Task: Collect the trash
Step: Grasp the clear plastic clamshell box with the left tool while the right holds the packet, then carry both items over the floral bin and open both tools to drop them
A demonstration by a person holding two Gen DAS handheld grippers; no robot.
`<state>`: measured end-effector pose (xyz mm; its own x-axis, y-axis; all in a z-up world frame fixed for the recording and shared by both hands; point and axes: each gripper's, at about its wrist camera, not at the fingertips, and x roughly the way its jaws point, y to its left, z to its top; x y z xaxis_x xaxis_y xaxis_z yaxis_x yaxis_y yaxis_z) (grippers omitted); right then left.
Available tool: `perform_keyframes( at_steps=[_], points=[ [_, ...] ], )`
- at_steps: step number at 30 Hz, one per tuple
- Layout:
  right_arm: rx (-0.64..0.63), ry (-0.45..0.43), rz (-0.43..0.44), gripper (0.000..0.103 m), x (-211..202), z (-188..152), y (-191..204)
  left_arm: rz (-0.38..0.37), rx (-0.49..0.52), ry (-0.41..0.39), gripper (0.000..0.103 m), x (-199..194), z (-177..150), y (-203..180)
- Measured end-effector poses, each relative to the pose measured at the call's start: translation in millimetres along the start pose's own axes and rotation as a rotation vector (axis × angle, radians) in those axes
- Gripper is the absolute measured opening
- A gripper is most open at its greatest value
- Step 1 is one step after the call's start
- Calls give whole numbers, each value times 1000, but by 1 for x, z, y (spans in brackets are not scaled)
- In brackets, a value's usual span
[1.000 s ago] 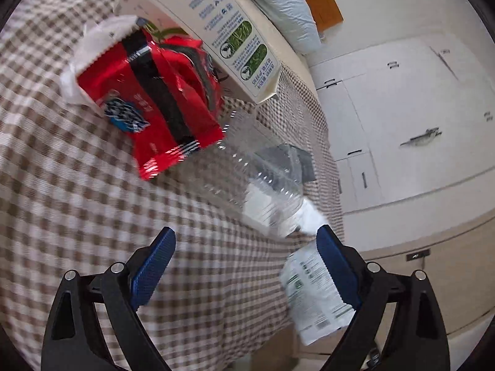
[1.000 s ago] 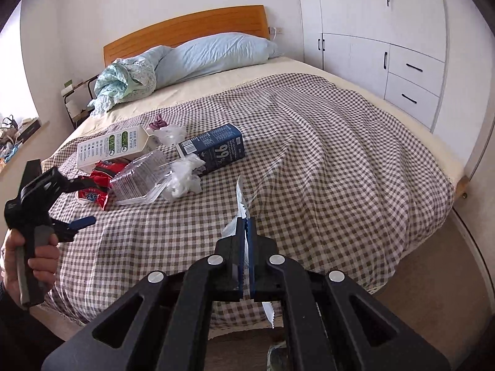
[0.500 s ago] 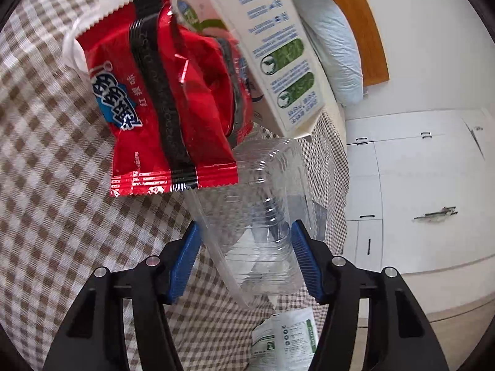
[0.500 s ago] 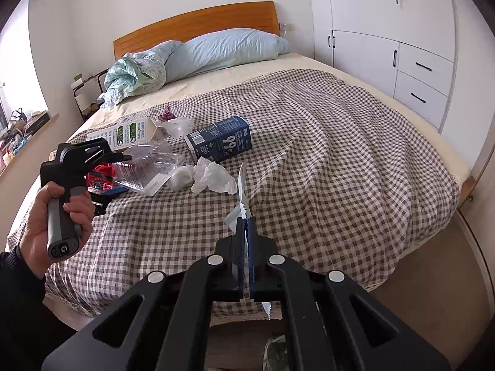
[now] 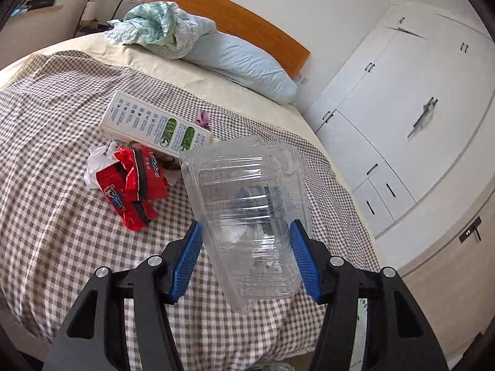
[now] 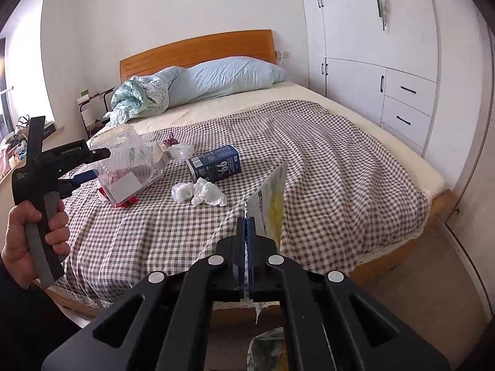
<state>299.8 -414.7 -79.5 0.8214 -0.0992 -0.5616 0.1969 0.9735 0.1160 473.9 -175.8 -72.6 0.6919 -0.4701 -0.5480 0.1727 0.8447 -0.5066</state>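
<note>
Left tongs [image 5: 244,259] clamp the clear container [image 5: 247,213], lifted; right tongs [image 6: 246,232] pinch a wrapper [image 6: 269,204]. Carton [image 6: 215,164], tissues [image 6: 199,193], red packets [image 5: 133,185] at ten o'clock remain on the bed [image 6: 324,167].

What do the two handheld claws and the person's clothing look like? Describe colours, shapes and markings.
Both the left claw and the right claw have black angular frames, silver rivets and ribbed blue pads. The left one carries small white lettering and a grey handle. The sleeve is dark.

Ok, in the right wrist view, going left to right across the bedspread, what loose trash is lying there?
Red snack wrapper → crumpled white tissues → dark blue carton.
</note>
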Motion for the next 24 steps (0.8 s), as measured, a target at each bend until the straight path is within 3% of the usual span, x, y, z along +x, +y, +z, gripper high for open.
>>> perform_keyframes(
  at_steps=[4,10,16,24],
  points=[
    [-35,5,-24,1,-29,-15,-13,-62,81,57,56,-24,-32,-27],
    [3,144,-14,1,-32,-79,-56,-206,305,204,56,-16,-110,-86],
    [55,272,-25,1,-22,-156,-85,-194,400,343,56,6,-175,-123],
    [82,447,-8,1,43,-252,-113,-32,546,607,56,59,-254,-125]
  ],
)
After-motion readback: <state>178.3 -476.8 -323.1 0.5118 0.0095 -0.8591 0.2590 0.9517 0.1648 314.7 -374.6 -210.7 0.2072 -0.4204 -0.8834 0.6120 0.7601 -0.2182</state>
